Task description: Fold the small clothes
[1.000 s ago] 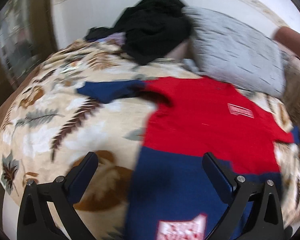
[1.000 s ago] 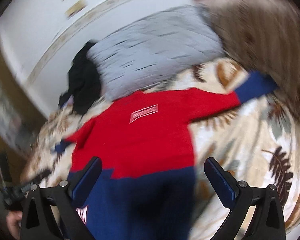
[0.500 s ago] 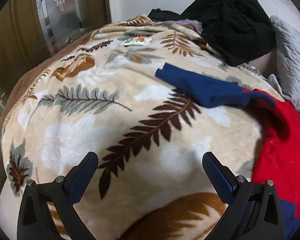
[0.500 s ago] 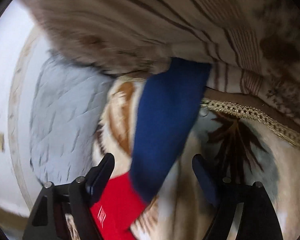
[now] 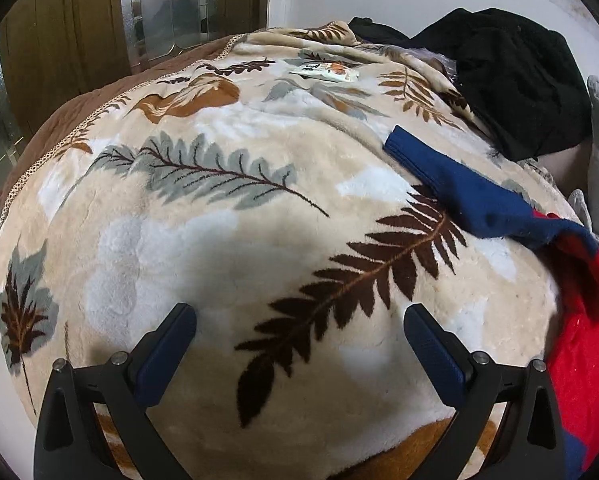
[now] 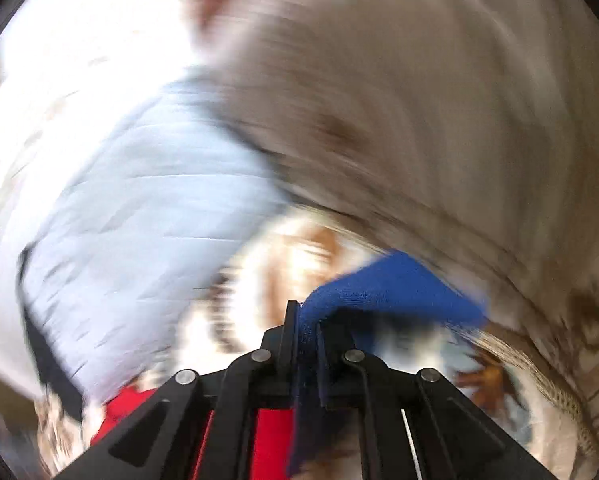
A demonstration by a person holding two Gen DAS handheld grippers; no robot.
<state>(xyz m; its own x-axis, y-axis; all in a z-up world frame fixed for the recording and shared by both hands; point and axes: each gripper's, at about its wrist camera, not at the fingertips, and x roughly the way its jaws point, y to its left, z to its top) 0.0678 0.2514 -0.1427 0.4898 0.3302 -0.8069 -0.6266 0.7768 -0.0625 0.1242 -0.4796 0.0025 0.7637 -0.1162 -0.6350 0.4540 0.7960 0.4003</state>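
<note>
Bed: covered by a plush cream blanket (image 5: 227, 248) printed with grey and brown fern leaves; a white wall and a glass-panelled wooden door are seen beyond its far edge.

Left claw (image 5: 299, 340): held spread wide above bare blanket, nothing between its blue pads.

Garment: a red and navy top (image 5: 587, 352) is laid at the right edge of the left wrist view, to the right of the left claw.

Left sleeve: the navy sleeve (image 5: 459, 188) is stretched flat on the blanket, ahead of the left claw and to its right, apart from it.

Right claw (image 6: 307, 320): pressed together on the other navy sleeve (image 6: 383, 288), its jaws having just been closing; the cloth is pinched between the pads, and its cuff end is folded over just ahead of and to the right of the tips.

Red cloth: a patch of the top's body (image 6: 271, 436) is glimpsed beneath the right claw's frame.

Black clothes (image 5: 511, 76): heaped far ahead of the left claw, to its right, against the wall.

Packet: a small white and orange wrapper (image 5: 327, 71) is left on the blanket, far ahead of the left claw.

Pillow: a pale grey quilted pillow (image 6: 139, 208) is seen ahead and left of the right claw, heavily blurred.
</note>
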